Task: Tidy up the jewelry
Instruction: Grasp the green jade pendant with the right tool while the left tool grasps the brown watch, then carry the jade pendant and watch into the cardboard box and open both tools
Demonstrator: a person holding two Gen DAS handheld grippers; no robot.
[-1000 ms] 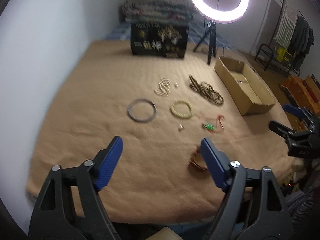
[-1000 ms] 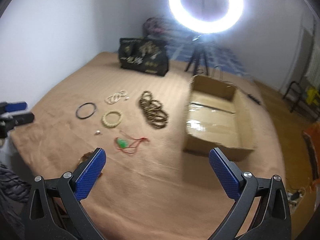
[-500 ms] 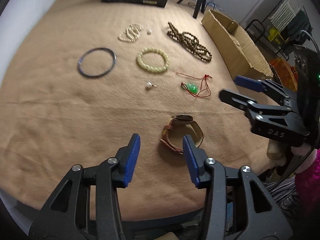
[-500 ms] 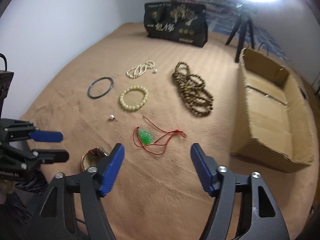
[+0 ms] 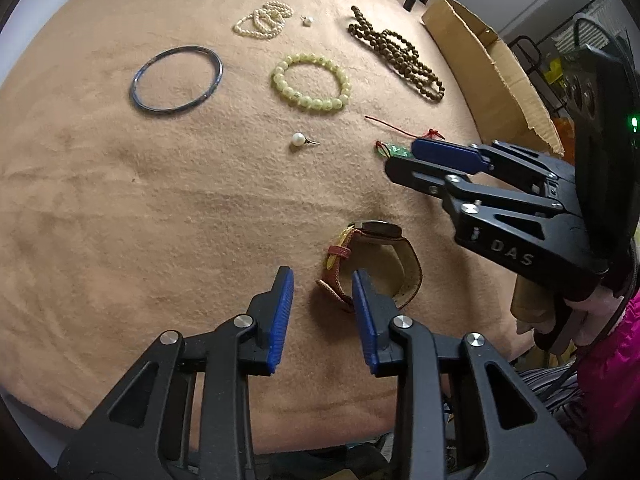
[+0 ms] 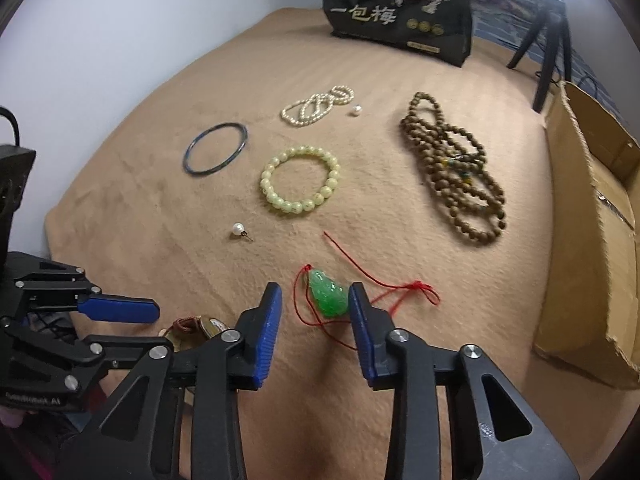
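Note:
Jewelry lies on a tan blanket (image 5: 120, 208). My left gripper (image 5: 322, 280) is open, its jaws straddling the near strap of a brown leather watch (image 5: 376, 256). My right gripper (image 6: 314, 300) is open around a green jade pendant (image 6: 328, 294) on a red cord (image 6: 400, 286). It also shows in the left wrist view (image 5: 404, 156), over the pendant (image 5: 394, 151). Farther out lie a pale green bead bracelet (image 6: 300, 180), a dark bangle (image 6: 215, 149), a pearl strand (image 6: 318, 105), brown bead strands (image 6: 452, 164) and a pearl earring (image 6: 239, 229).
An open cardboard box (image 6: 600, 216) lies on the right of the blanket. A black printed bag (image 6: 396, 4) stands at the far edge, with a tripod (image 6: 548, 36) beside it. A second loose pearl (image 6: 356, 110) lies by the pearl strand. A white wall runs along the left.
Both grippers have come down and forward to the blanket and narrowed their jaws. The left now straddles the watch strap, and the right now frames the jade pendant.

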